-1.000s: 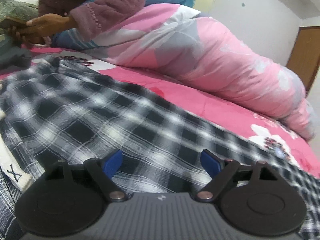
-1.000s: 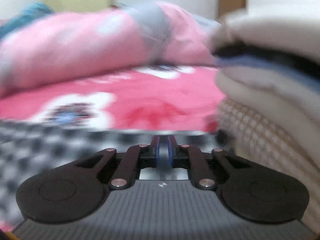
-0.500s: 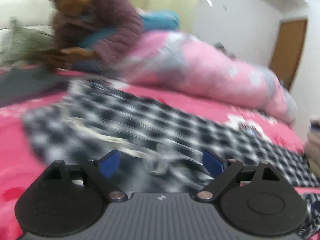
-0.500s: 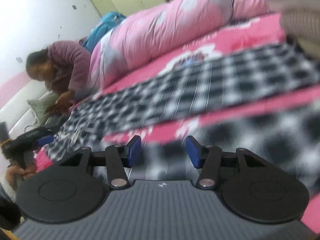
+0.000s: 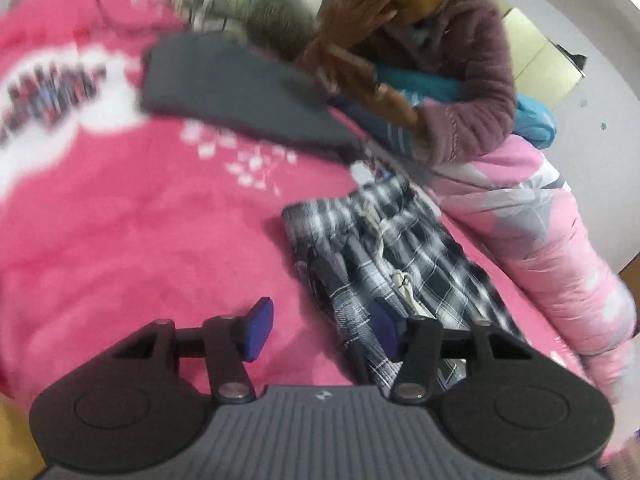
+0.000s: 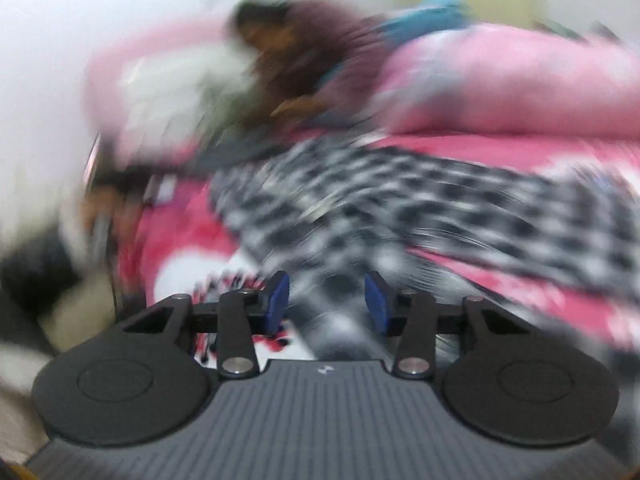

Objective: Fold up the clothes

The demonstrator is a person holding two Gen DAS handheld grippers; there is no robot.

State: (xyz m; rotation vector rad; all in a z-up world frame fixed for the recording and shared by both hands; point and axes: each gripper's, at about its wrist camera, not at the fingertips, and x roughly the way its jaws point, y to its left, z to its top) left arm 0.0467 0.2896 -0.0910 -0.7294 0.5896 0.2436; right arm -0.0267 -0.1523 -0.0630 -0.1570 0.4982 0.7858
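Left wrist view first, going left to right: we see bare pink bedspread [image 5: 132, 216] w/ lots of open room at the left, a folded dark grey garment [image 5: 224, 92] toward the far side, then the plaid trousers [image 5: 400, 264] lying bunched right of centre, drawstring showing, waistband end pointing away from us. A person in a purple top [image 5: 460, 92] sits at the far right edge beside a pink quilt [image 5: 552, 240]. Our left gripper [image 5: 322, 334] is spread about halfway, its jaws have just been closing; the plaid edge sits by the right pad [image 5: 384, 334] but nothing looks pinched, and the left pad hangs over bare bedspread.

Risks as we judge them: closing now, we'd prob. catch only one loose layer or the drawstring, so the fold would drag crooked. The grey garment is near the waistband; a wide sweep could pull it along. The person and quilt crowd the far right, so we've little room that way; the free side is the left.

Right wrist view is badly smeared. Left to right: dark clutter past the bed's left edge (can't tell what), then plaid trousers [image 6: 400, 208] stretched across the bedspread [image 6: 500, 152] toward the right. Right gripper [image 6: 327, 300] is part open, jaws just been closing, w/ plaid below them but no grip we can confirm. Moving this fast, we risk a mis-aimed pinch.
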